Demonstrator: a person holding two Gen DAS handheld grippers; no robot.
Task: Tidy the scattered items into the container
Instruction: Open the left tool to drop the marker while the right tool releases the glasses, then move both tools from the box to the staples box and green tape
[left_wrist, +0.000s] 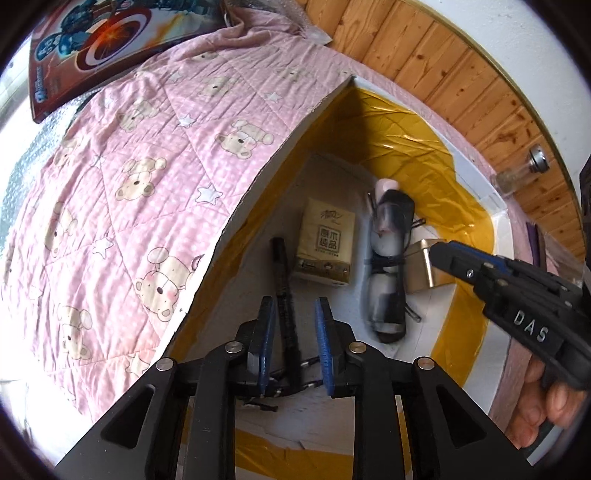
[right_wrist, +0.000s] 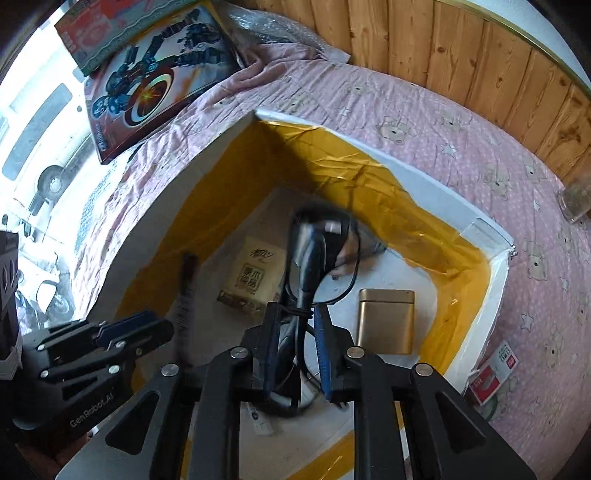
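Note:
A white box (left_wrist: 476, 173) lined with yellow tape sits on a pink bear quilt. Inside lie a tissue pack (left_wrist: 325, 243), a black marker (left_wrist: 282, 280), a gold tin (left_wrist: 430, 266) and a black hair dryer (left_wrist: 388, 258) with its wound cord. My left gripper (left_wrist: 295, 328) is open above the marker, inside the box. In the right wrist view my right gripper (right_wrist: 297, 332) has its fingers on either side of the hair dryer (right_wrist: 314, 251) handle, and it looks blurred. The gold tin (right_wrist: 386, 319) and tissue pack (right_wrist: 255, 277) lie beside it. The left gripper (right_wrist: 147, 325) shows at the left.
A toy box with a shield picture (right_wrist: 155, 81) lies at the quilt's far left corner. A small glass jar (left_wrist: 521, 171) stands at the right by the wooden wall. A red and white packet (right_wrist: 495, 374) lies on the quilt right of the box.

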